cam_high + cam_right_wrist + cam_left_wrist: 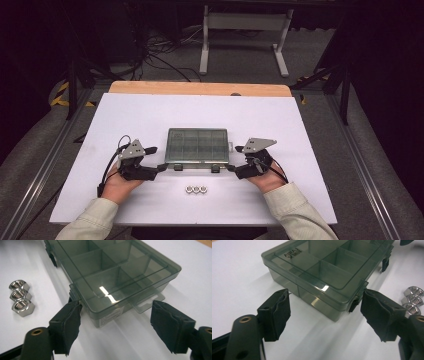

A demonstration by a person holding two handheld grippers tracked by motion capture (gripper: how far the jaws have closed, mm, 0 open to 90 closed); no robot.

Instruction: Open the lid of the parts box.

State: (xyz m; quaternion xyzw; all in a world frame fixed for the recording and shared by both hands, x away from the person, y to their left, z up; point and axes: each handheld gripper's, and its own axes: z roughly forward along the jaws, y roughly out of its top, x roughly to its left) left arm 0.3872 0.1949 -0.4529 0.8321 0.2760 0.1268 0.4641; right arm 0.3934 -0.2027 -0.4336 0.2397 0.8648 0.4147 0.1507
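The compartment box point(197, 146) is set near the middle of the white table top point(150, 115), closer to the person's edge, with its lid shut. Beyond the white sheet a strip of bare wooden edge point(200, 88) is seen, and past it the grey legs of a stand point(245, 35) on the floor. Nothing is placed between the box and either gripper.

The left gripper point(324, 312) is held at the box's near left corner and the right gripper point(115, 320) at its near right corner; both hands are laid low on the table. In the left gripper view one pad point(377, 310) is seen touching the black latch point(354, 303) on the front wall, while the other pad point(278, 311) is kept off the side wall. In the right gripper view a pad point(72, 320) is found just against the other front latch, with the opposite pad point(167, 322) clear of the box. Both claws are thus spread fairly wide around the corners, and nothing is clamped.

Three steel hex nuts point(196, 189) are lined up in a row, touching one another, just in front of the box between the two hands.

The box is made of smoky grey-green clear plastic; dividers are visible through the lid, and a flat tab point(147, 302) is seen at its right end.
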